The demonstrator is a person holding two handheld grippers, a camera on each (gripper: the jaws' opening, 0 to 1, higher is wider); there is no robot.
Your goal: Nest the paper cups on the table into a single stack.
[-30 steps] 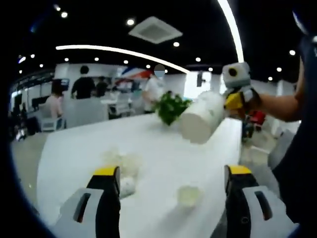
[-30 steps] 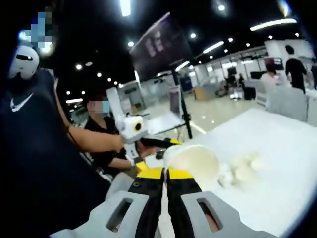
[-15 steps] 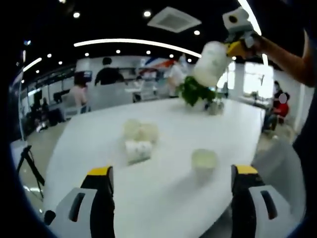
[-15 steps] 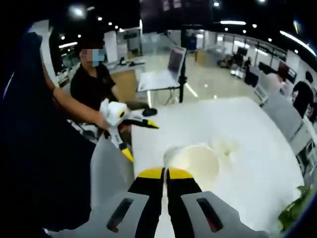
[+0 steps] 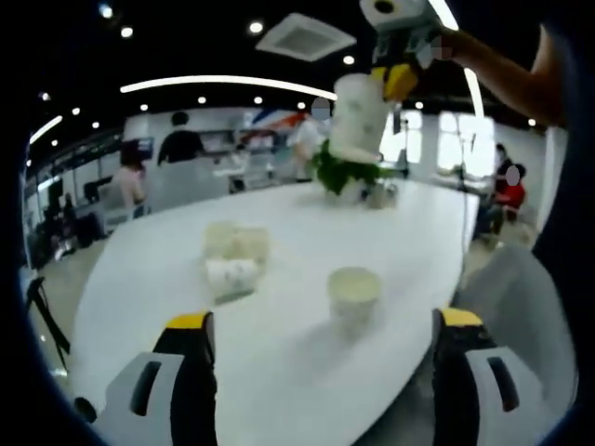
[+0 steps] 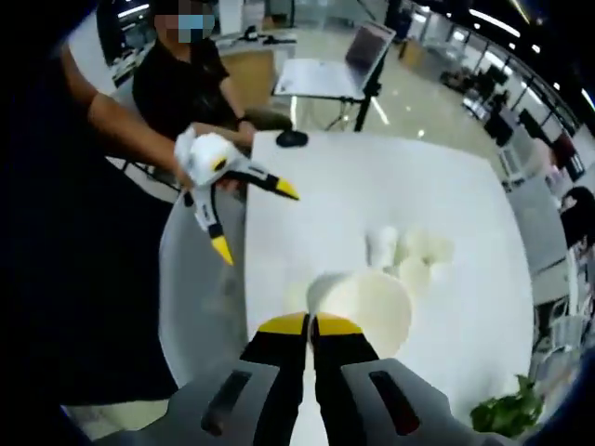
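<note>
Right gripper view, right gripper (image 6: pixel 310 323) pinching held cup (image 6: pixel 364 305) rim — left gripper (image 5: pixel 319 321) spread (near table (image 5: pixel 167 269) edge), upright cup (image 5: pixel 353 289) between.

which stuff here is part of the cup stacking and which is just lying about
Part of the job:
held cup, pinched in the right gripper
upright cup on the table
cluster of cups
left gripper, open

Lying about:
plant
laptop
mouse

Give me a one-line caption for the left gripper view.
Right gripper holds a paper cup above a lone upright cup on the white table.
</note>
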